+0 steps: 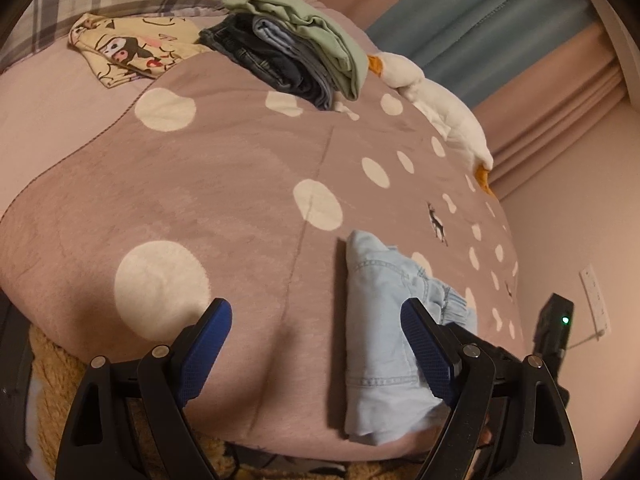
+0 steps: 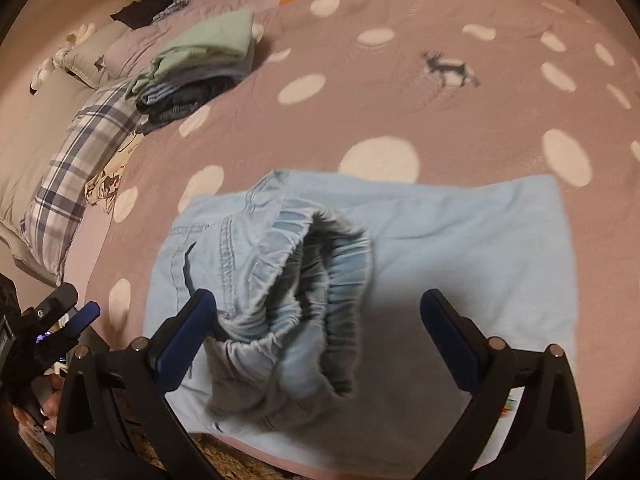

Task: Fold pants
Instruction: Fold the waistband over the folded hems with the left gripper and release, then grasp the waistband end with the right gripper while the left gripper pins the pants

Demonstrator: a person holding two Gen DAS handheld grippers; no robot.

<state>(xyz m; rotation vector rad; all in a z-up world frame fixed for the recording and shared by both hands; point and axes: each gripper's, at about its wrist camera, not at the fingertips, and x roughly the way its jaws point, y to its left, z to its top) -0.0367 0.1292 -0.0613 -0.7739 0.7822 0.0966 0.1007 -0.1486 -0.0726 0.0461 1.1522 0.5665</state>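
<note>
The pale blue pants (image 2: 360, 240) lie folded on the spotted blanket (image 2: 400, 100) near its front edge — so both claws, left (image 1: 316, 354) and right (image 2: 316, 336), gape wide, holding nothing.

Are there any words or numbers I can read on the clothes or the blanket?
None can be read.
Yellow cartoon-print cloth: drawings and small marks, too blurred to read.
Pink blanket with white dots: only a little deer picture.
Light blue folded denim pants: no label showing.
</note>
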